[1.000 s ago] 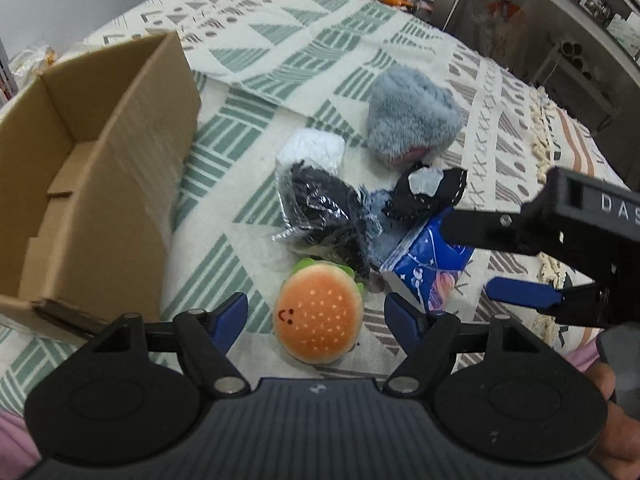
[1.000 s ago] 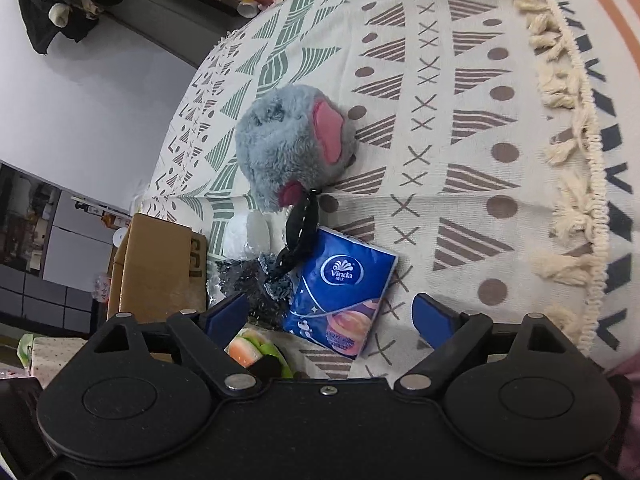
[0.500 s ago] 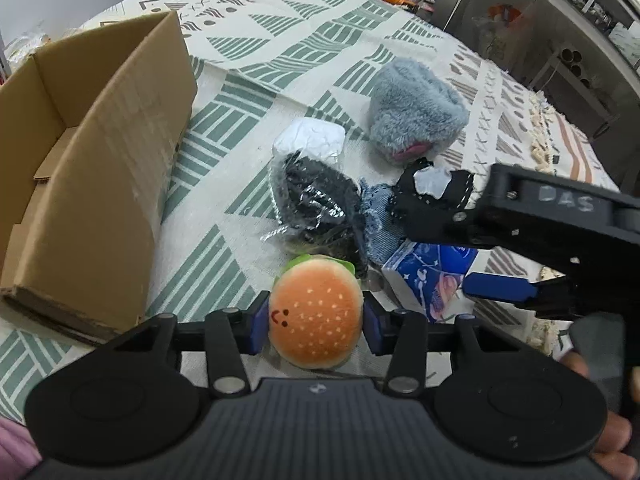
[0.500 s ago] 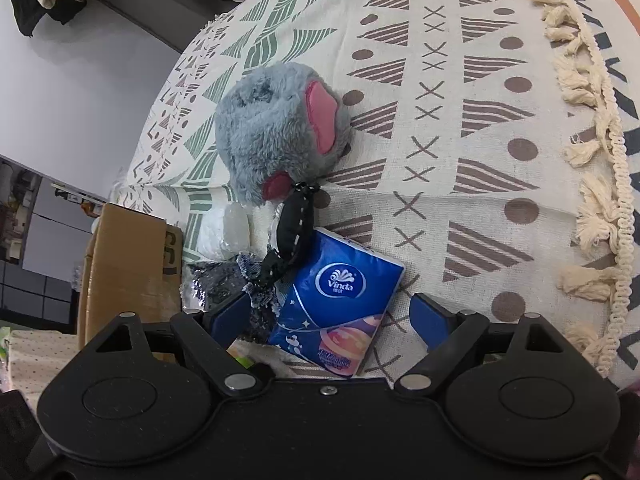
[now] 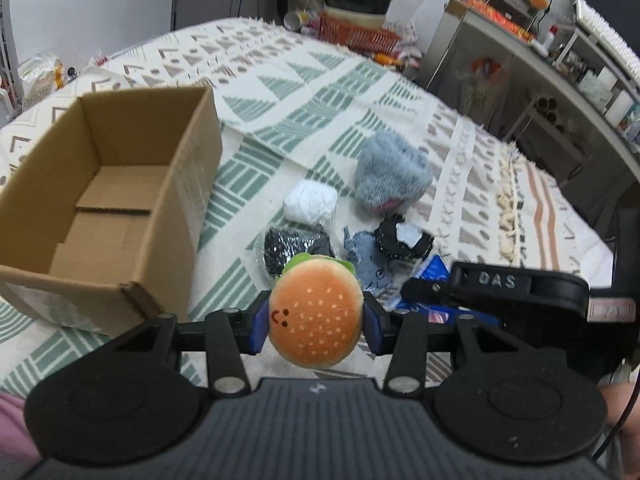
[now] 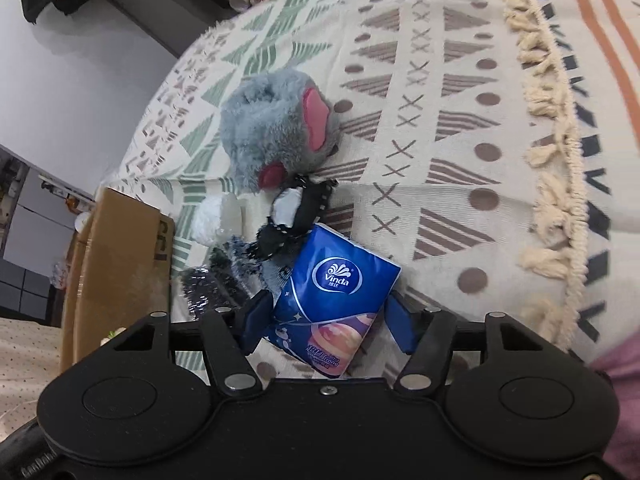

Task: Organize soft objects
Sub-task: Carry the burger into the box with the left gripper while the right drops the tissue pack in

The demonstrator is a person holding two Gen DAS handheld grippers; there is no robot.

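Now burger plush (image 5: 316, 312) upright in left gripper (image 5: 316, 324), face leftward.

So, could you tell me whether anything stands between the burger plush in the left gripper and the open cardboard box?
Nothing visible does. The left gripper holds the burger plush up off the cloth, and the cardboard box lies open to its left with only its near wall to clear. The other soft items lie farther off to the right.

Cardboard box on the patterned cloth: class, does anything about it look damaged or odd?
Yes. The cardboard box has a crumpled, torn-looking near corner. Otherwise it sits upright and open, with nothing visible inside.
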